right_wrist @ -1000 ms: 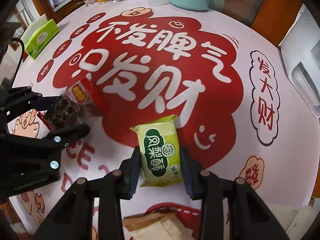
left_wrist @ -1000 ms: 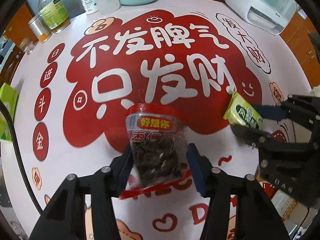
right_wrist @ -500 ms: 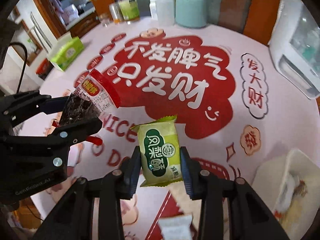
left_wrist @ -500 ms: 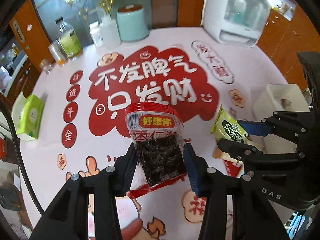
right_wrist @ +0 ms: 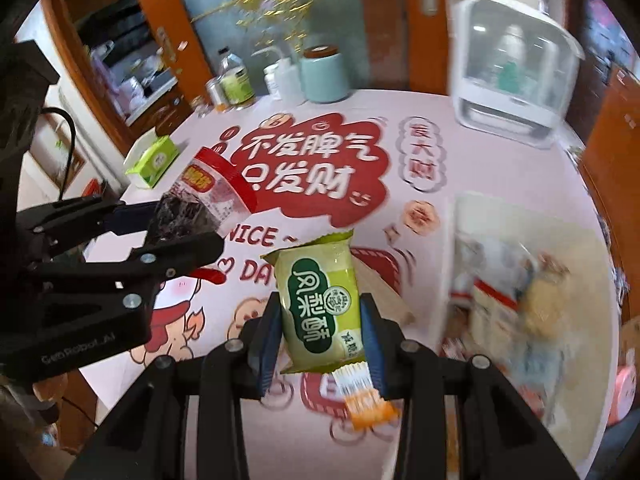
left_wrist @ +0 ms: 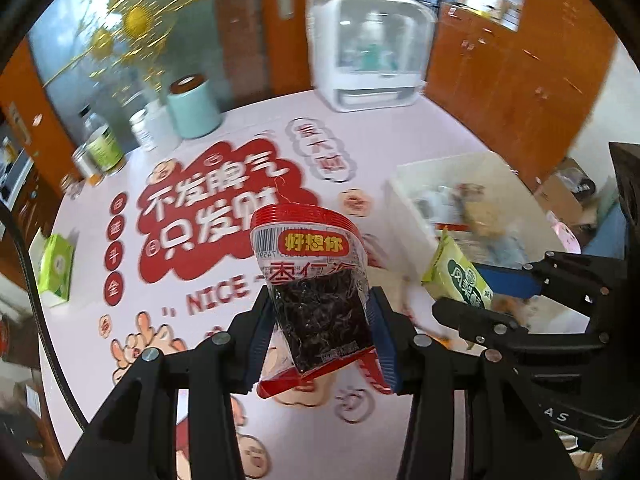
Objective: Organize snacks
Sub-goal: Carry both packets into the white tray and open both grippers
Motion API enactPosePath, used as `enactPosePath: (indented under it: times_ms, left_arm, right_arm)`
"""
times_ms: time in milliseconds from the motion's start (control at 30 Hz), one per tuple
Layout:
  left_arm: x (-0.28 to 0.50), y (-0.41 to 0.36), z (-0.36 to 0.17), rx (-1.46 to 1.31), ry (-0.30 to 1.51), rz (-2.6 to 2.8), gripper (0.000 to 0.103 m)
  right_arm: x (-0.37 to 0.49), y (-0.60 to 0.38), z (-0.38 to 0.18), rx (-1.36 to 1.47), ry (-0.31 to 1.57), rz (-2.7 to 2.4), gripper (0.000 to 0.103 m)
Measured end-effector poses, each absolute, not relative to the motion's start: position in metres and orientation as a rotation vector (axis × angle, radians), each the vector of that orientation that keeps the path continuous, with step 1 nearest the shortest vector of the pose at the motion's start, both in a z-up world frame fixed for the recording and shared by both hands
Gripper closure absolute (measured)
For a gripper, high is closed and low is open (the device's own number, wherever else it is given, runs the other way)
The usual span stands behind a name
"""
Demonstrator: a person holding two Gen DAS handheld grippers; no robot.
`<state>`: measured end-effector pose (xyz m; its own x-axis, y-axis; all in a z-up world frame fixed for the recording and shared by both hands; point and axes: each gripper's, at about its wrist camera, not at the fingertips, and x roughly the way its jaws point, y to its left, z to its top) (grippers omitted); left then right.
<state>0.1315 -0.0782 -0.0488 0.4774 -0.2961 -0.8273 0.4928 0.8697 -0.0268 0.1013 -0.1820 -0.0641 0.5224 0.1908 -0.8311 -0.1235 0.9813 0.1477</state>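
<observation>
Snacks ride higher above the table than a second ago: my left gripper [left_wrist: 320,332] clamps the red-topped packet [left_wrist: 316,292], my right gripper [right_wrist: 320,336] the green pastry pack [right_wrist: 320,300]. Right of both, the white bin [right_wrist: 532,280] has come into view, its contents blurred.

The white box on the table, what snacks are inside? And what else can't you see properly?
- White box: its contents smear into motion blur in both wrist views, so nothing inside can be named.
- Red packet: its sides are covered by the left gripper.
- Green packet: the small print is too tiny to read; the right gripper covers its edges.
- Orange-and-white wrapper: blurred, partly behind the fingers.
</observation>
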Motion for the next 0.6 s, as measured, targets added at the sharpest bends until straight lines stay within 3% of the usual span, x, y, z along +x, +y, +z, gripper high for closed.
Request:
enactPosePath:
  times_ms: [600]
  left_arm:
    - [0.069, -0.258, -0.036, 0.337, 0.901, -0.664, 0.058]
  right_arm:
    - [-0.007, -0.345, -0.032, 0.210, 0.928, -0.127, 0.065]
